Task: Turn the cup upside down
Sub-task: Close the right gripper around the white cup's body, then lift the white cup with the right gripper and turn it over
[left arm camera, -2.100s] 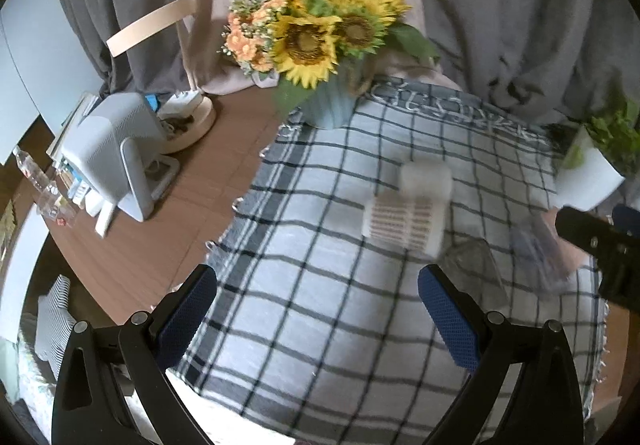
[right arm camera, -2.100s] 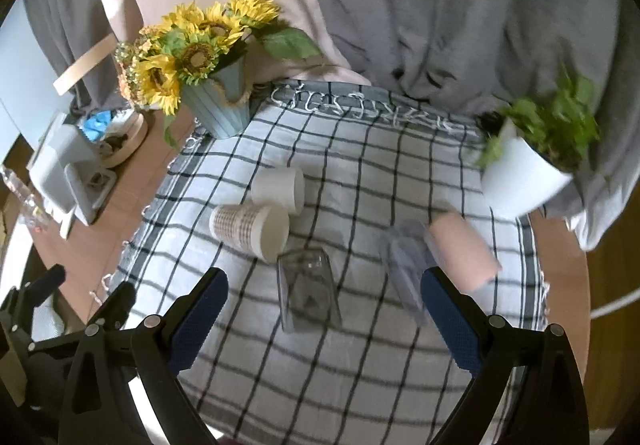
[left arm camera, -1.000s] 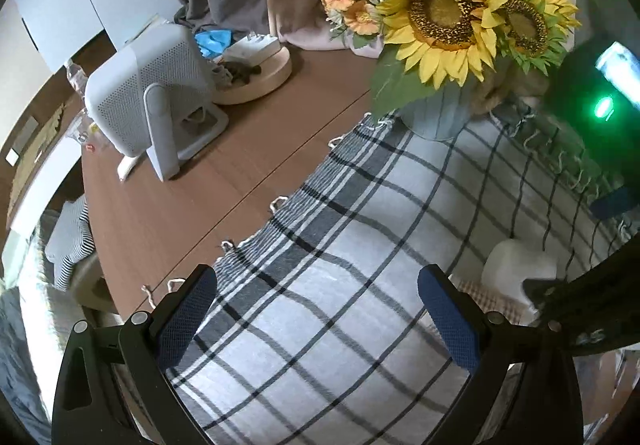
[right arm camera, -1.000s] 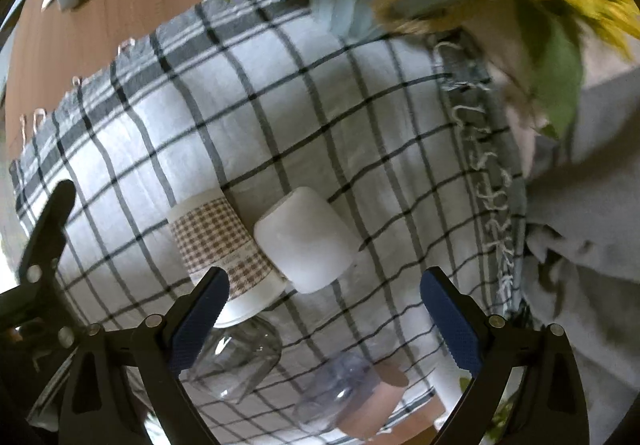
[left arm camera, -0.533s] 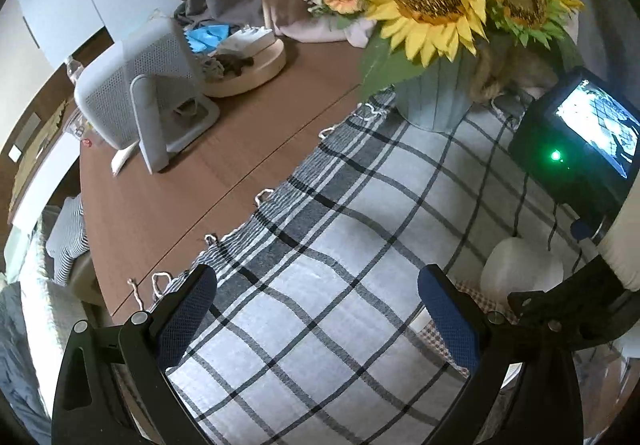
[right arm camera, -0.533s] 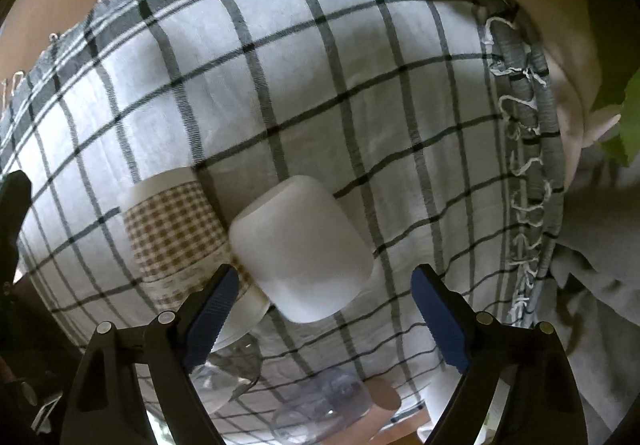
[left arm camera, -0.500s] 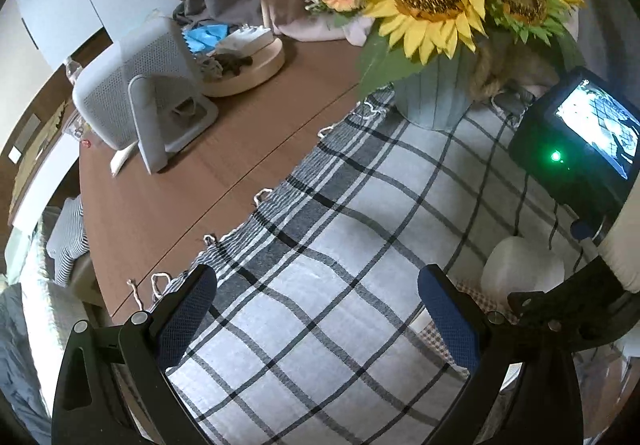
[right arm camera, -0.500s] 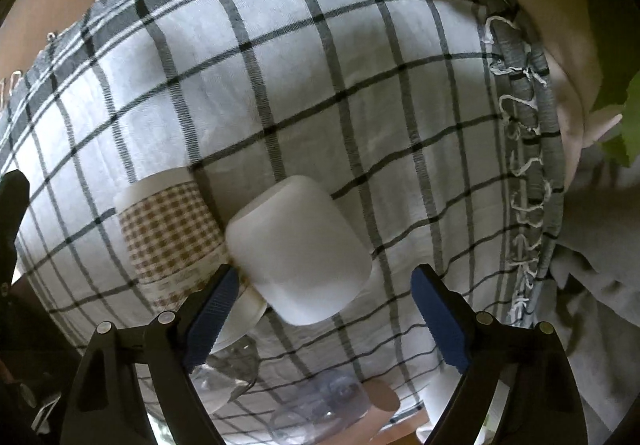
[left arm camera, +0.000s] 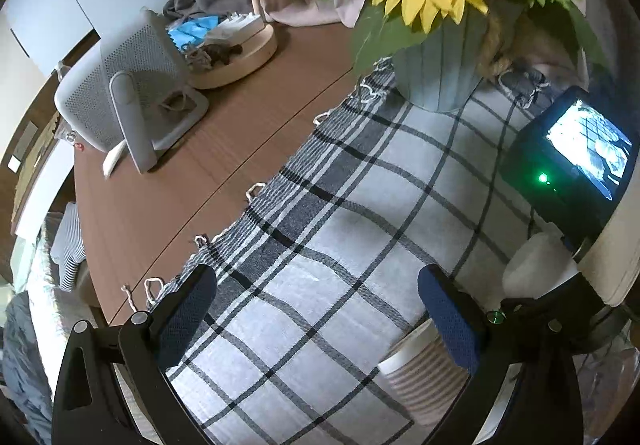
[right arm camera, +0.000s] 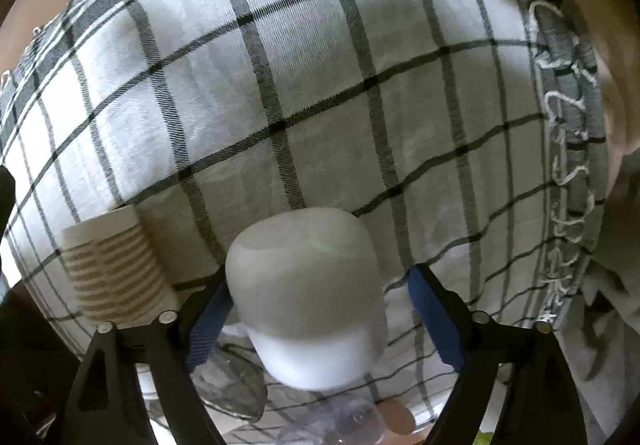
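A plain white cup (right arm camera: 308, 293) lies on its side on the checked cloth (right arm camera: 280, 85), its closed base toward the camera. My right gripper (right arm camera: 316, 321) is open, its blue-padded fingers on either side of the cup, not pressing it. A striped paper cup (right arm camera: 116, 273) lies just to the left. In the left wrist view the white cup (left arm camera: 536, 265) and the striped cup (left arm camera: 424, 377) lie at the right, partly behind my right gripper's body. My left gripper (left arm camera: 320, 317) is open and empty above the cloth.
A blue vase of sunflowers (left arm camera: 436, 69) stands at the cloth's far edge. A grey fan heater (left arm camera: 128, 93) and a round tray (left arm camera: 236, 53) stand on the wooden table (left arm camera: 180, 185). Clear plastic cups (right arm camera: 236, 389) lie behind the white cup.
My right gripper has come down close over the white cup, which now sits between its fingers. My left gripper has shifted slightly toward the vase.
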Motion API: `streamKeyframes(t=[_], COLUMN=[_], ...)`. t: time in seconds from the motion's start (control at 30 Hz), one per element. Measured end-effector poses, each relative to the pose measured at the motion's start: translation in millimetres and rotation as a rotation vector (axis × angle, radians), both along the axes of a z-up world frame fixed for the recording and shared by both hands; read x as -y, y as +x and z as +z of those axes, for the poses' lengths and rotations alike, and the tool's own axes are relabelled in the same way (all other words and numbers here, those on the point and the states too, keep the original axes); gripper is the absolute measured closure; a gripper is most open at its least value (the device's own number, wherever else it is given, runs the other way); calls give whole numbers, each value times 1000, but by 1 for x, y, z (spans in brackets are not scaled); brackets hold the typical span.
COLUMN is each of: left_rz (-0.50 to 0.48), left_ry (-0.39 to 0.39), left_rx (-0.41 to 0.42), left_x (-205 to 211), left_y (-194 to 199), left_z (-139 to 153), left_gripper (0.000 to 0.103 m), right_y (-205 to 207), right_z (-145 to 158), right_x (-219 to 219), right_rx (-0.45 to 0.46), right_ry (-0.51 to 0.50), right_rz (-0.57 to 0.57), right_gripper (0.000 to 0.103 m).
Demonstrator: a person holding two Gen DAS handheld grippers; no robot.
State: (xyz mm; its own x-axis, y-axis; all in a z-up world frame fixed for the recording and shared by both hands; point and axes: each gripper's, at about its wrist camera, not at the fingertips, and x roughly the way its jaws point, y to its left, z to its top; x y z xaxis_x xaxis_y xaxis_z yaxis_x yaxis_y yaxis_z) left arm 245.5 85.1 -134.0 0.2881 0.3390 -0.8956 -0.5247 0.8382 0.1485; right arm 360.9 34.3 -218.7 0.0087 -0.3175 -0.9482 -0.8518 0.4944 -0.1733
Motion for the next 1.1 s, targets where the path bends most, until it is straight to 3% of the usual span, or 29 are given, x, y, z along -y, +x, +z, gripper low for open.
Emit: streamKeyframes(t=[0.17, 0.5, 0.77, 1.1], left_rz=[-1, -31, -73, -165], left_ry=[-6, -1, -8, -14], left_rx=[-8, -9, 6, 30], left_x=[-2, 4, 10, 22], left_y=[2, 2, -1, -14], left_z=[-4, -4, 6, 28], left_gripper=[0, 0, 0, 0], right_y=[6, 16, 3, -21], right_z=[-12, -11, 10, 76], right_x=[10, 32, 58, 100], right_rx=[-21, -4, 58, 177], right_ry=[1, 30, 52, 147], right_rz=[-44, -91, -142, -257], right_gripper=[33, 33, 33, 33])
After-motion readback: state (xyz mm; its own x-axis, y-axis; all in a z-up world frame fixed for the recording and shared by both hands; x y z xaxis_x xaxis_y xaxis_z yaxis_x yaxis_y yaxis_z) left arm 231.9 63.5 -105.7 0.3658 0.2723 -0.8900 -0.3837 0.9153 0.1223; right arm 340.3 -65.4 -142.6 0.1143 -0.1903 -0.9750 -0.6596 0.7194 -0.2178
